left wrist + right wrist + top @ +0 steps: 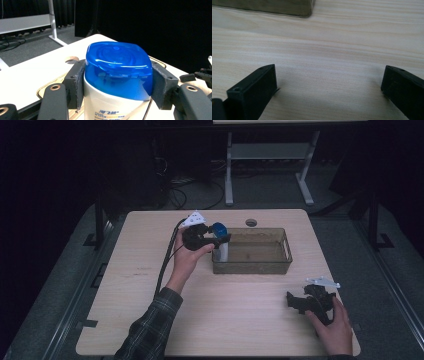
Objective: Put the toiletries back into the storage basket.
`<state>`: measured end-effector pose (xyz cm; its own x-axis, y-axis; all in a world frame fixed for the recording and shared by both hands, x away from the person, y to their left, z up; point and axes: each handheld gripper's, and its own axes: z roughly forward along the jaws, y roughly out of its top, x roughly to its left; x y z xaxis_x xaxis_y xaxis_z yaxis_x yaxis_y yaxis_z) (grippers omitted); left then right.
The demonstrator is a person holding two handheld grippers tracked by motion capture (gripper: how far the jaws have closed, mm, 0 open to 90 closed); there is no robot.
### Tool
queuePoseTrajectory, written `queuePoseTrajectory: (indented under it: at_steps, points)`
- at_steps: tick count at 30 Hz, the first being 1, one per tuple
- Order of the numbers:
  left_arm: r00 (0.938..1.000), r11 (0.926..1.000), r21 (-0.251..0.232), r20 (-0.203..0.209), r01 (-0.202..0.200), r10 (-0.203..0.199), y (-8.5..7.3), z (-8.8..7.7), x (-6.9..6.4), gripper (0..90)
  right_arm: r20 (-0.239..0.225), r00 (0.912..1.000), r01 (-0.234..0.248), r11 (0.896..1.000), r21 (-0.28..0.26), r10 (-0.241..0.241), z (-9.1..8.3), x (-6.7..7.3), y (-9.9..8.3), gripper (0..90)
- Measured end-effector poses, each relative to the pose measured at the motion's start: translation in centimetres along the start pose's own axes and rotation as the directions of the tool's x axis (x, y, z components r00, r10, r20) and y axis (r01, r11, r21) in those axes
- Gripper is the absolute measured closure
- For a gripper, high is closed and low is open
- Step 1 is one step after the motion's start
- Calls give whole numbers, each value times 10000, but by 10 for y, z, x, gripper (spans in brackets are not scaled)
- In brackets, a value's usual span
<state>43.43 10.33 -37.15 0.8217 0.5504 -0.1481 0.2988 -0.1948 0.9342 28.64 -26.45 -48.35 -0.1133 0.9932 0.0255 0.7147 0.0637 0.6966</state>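
Note:
A white bottle with a blue cap [118, 68] stands upright between the jaws of my left gripper [118, 87], whose pads press on both sides just below the cap. In the high view this left gripper [216, 240] holds the bottle [220, 240] at the left end of a clear brownish bin [287, 251]; whether the bottle's base is inside the bin I cannot tell. My right gripper [295, 301] rests low at the table's front right, held by a hand. In its own view the right gripper [329, 87] stands wide open over bare wood, nothing between its jaws.
The wooden table [235, 320] has a round cable hole [251, 222] behind the bin. A corner of the bin [287, 7] lies ahead of the right gripper. A black cable [167, 260] trails from the left gripper toward the front. White desk legs [229, 175] stand beyond the table.

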Motion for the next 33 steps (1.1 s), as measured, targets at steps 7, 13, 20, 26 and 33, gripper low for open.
queuePoseTrajectory:
  at_steps: [7,13,20,26,33]
  points:
    - [9999,9997,214,-36,102,-101,-8,4,2,373,1,10000,-6,10000,-1,6,0,0,0,0]
    - [9999,9992,373,-59,142,-140,-14,6,4,373,0,10000,0,10000,-1,0,0,0,0,0]
    - [10000,9990,431,-15,98,-98,-15,6,3,373,0,10000,-3,10000,1,3,0,0,0,0]
    - [10000,9993,379,-24,-72,73,-16,6,1,371,2,10000,-10,10000,3,10,0,0,0,0]
    - [9996,9986,456,12,-276,276,-17,5,-2,368,1,10000,-5,10000,1,5,0,0,0,0]
